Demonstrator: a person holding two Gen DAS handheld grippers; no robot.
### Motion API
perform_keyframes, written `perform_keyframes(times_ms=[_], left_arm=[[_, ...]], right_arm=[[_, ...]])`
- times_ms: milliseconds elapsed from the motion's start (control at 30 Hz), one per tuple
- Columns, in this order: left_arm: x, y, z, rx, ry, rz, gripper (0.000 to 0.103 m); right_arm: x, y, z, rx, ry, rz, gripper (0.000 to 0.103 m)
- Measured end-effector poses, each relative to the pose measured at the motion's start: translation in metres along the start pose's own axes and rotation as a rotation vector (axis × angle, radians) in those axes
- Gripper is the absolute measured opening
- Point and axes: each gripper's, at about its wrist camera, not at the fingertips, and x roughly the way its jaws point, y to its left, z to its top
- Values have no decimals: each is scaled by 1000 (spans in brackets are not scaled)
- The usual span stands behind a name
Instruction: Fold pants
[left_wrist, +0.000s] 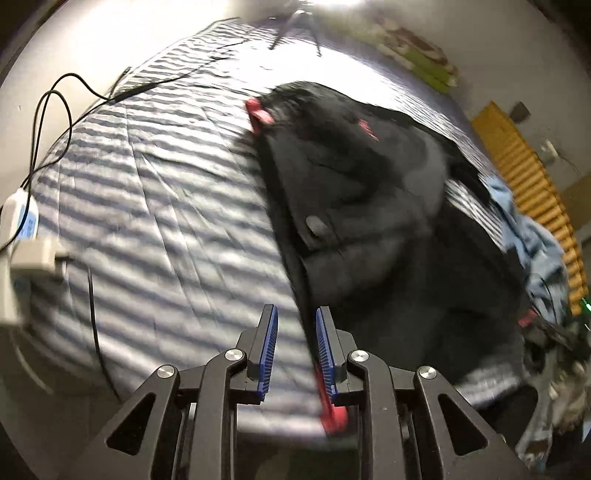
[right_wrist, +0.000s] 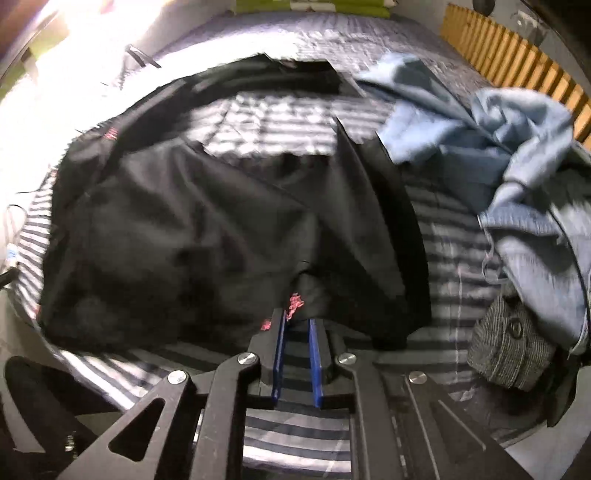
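The left hand-held gripper (left_wrist: 295, 314) sits nearest, jaws narrowly apart, with the pants' (left_wrist: 369, 206) near edge by its right pad; whether it pinches is unclear. The pants lie on the striped bed (left_wrist: 155, 192), stretching away. The right hand-held gripper (right_wrist: 297, 322), jaws slightly apart, reaches their near hem.

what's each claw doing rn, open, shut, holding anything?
Left claw: narrow gap; black pants edge lies against one pad, grip cannot be told.
Right claw: narrow gap; the pants' hem sits at its tips, grip cannot be told.
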Motion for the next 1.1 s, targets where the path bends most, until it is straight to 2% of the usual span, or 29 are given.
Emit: perform_keyframes(times_ms=[67,100,133,200,300,367,467,500,567,600,633,667,700,733,767,833,933,1067,1100], left_arm=[[18,5,21,-26,-18,16,25],[28,9,32,-46,-24,9,31],[40,14,47,-77,-28,-5,41],[58,20,70,-114,-36,-4,49],[75,27,93,-176,-52,-39,50],[86,30,106,-198,-57,-50,50],[96,32,124,-204,-74,-6,50],[97,33,132,-208,-82,-13,51],[98,41,150,-275,-100,-80,58],[99,44,156,-296,-105,-103,64],[99,46,165,-316,-121,-118,65],[100,48,172,-326,-143,-107,65],[101,49,176,-328,-150,-99,65],[104,49,180,-335,-151,-102,66],[107,49,182,-340,-147,-113,66],[116,45,187,-330,-133,-120,66],[125,42,191,-308,-133,-103,64],[132,40,192,-280,-136,-84,58],[133,39,193,-274,-138,-76,54]], right_arm=[[-11,15,12,-24,-34,12,16],[-12,23,18,-36,-40,24,18],[-12,31,23,-51,-46,36,22],[-4,49,33,-81,-45,33,23],[-2,73,43,-147,-51,-16,23],[-7,77,42,-193,-63,-87,24],[-10,47,39,-142,-40,-187,26],[-10,37,40,-110,-33,-184,26],[-16,14,42,-24,-32,-130,26],[-18,9,46,0,-36,-98,26],[-22,9,56,13,-47,-50,27],[-24,12,63,11,-59,-29,33],[-25,18,78,1,-85,1,38],[-25,24,93,-15,-109,30,48],[-23,28,107,-31,-128,41,55],[-13,32,144,-59,-178,11,55],[20,17,205,-37,-220,-58,55],[82,-25,278,42,-185,-80,55],[93,-31,286,47,-177,-76,55]])
